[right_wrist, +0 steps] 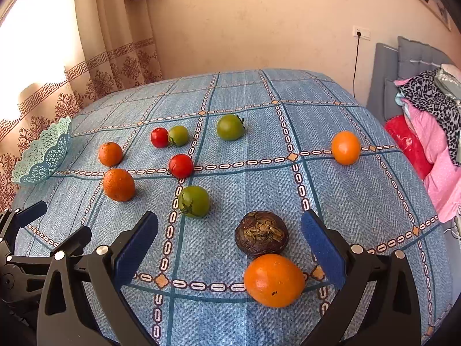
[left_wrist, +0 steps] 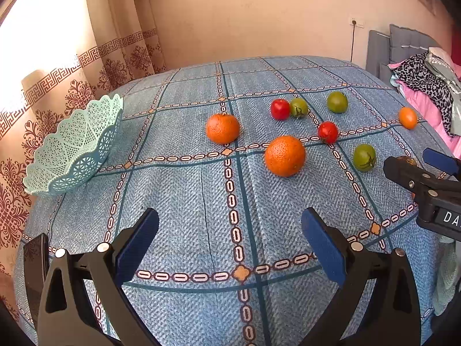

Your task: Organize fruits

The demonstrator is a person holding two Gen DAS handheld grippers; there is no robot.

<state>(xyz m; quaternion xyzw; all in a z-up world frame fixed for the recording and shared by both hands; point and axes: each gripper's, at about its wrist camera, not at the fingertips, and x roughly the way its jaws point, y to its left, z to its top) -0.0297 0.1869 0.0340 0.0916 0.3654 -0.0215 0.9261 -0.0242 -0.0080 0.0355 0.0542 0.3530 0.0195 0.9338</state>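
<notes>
Fruit lies scattered on a blue patterned tablecloth [left_wrist: 184, 201]. In the left wrist view two oranges [left_wrist: 284, 155] [left_wrist: 222, 128], two red tomatoes [left_wrist: 280, 109] [left_wrist: 328, 131] and green tomatoes [left_wrist: 364, 157] [left_wrist: 337, 102] sit ahead of my open left gripper [left_wrist: 230, 242]. A mint lattice basket [left_wrist: 75, 147] stands tilted at the far left edge. In the right wrist view my right gripper [right_wrist: 230, 245] is open, with a smooth orange fruit [right_wrist: 273, 280] and a dark wrinkled fruit [right_wrist: 261, 234] between its fingers, untouched. Another smooth orange fruit [right_wrist: 345, 147] lies far right.
A curtain [left_wrist: 57, 92] hangs behind the basket on the left. A grey headboard [right_wrist: 386, 80] and piled pink and leopard-print bedding [right_wrist: 432, 132] stand to the right of the table. The right gripper [left_wrist: 426, 178] shows at the left view's right edge.
</notes>
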